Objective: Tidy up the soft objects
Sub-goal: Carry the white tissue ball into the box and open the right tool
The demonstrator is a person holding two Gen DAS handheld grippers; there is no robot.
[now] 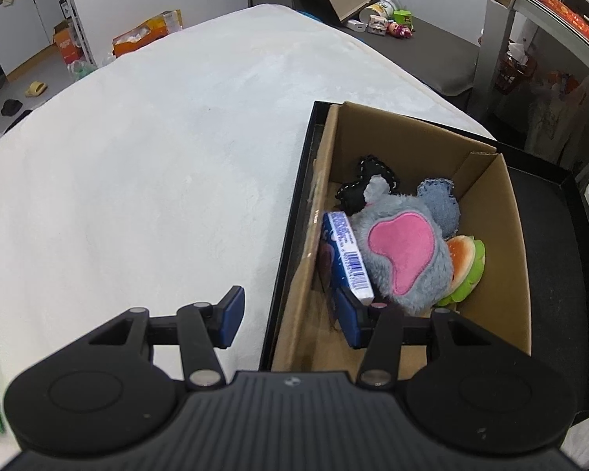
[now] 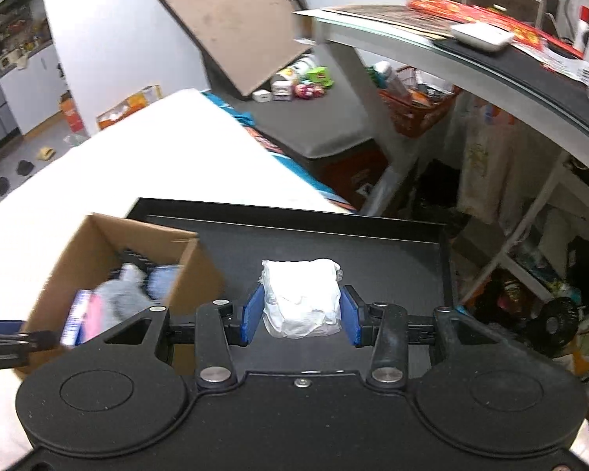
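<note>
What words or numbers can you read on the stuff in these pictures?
None can be read for sure.
Blue box in the cardboard box: a white label with a barcode and tiny print, too small to read.
Red papers on the glass desk: print too blurred.
Orange carton on the floor: markings too small.

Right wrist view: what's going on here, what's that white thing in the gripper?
A person is sorting soft things into a cardboard box on a black tray. The right gripper is shut on a white crumpled packet, held above the tray beside the box. The left gripper straddles the box's near wall, jaws open, holding nothing. The box already holds a grey plush with a pink ear, a burger toy and a blue carton.
</note>
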